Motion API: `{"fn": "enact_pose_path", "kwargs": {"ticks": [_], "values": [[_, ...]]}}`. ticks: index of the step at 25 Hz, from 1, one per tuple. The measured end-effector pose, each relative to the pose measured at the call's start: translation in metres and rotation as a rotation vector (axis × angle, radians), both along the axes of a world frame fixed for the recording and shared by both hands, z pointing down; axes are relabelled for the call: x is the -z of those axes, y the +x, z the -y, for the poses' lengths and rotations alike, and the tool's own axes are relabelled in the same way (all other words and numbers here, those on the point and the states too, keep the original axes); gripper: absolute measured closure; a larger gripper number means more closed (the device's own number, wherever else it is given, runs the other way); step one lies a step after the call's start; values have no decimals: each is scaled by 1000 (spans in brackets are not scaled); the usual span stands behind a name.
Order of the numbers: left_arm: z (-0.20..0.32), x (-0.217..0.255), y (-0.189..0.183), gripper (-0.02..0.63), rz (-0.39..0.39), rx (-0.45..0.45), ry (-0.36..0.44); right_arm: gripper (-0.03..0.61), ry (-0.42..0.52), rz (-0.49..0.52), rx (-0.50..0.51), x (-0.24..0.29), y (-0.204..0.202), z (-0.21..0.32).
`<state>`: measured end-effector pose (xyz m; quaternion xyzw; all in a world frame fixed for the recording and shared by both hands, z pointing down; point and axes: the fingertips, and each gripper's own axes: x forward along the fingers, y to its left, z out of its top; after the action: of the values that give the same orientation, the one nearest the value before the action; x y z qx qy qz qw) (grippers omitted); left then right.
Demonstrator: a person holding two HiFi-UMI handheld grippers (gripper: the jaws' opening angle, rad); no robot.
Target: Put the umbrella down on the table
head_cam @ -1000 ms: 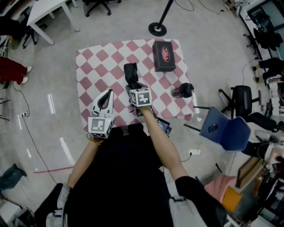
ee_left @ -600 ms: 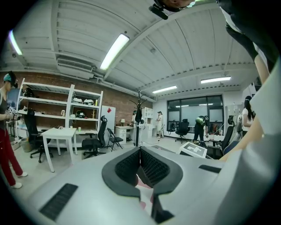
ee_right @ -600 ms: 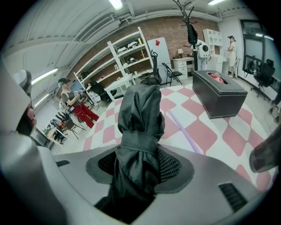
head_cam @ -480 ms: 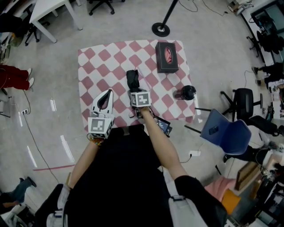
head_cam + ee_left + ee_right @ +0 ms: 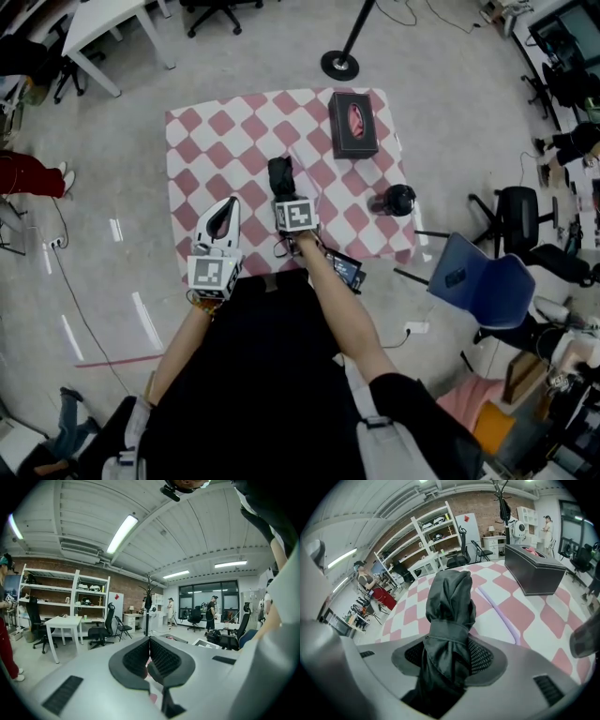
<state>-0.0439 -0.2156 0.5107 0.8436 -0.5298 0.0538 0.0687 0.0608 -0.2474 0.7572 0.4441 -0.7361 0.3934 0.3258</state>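
A folded black umbrella point(image 5: 279, 173) point(image 5: 449, 606), wrapped with its strap, sticks forward out of my right gripper point(image 5: 285, 195) point(image 5: 449, 641). That gripper is shut on it, a ribbed pad pressed against each side, and tilts down over the middle of the pink-and-white checked table point(image 5: 202, 150). Whether the umbrella's far end touches the cloth I cannot tell. My left gripper point(image 5: 227, 202) point(image 5: 149, 640) hovers level at the table's near left edge, its pads meeting at the tips with nothing between them.
A black tissue box point(image 5: 352, 124) point(image 5: 532, 569) stands at the far right of the table, a round black cup point(image 5: 397, 199) near the right edge. A dark flat device point(image 5: 343, 269) lies at the near edge. A blue chair point(image 5: 487, 281) stands to the right.
My right gripper has sunk toward the cloth with the umbrella still in it and tipped further down. The left gripper has stayed where it was.
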Motion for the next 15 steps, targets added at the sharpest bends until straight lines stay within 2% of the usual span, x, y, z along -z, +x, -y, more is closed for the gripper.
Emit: {"fn": "enact_pose_path", "kwargs": {"ticks": [4,15], "values": [[2,-2,-3,598,27,-2,-22,360,3,-20,3,-1,0,3],[7,-4,-5,598,18,0,-17,360,7,5,-1,-9,-6,11]]}}
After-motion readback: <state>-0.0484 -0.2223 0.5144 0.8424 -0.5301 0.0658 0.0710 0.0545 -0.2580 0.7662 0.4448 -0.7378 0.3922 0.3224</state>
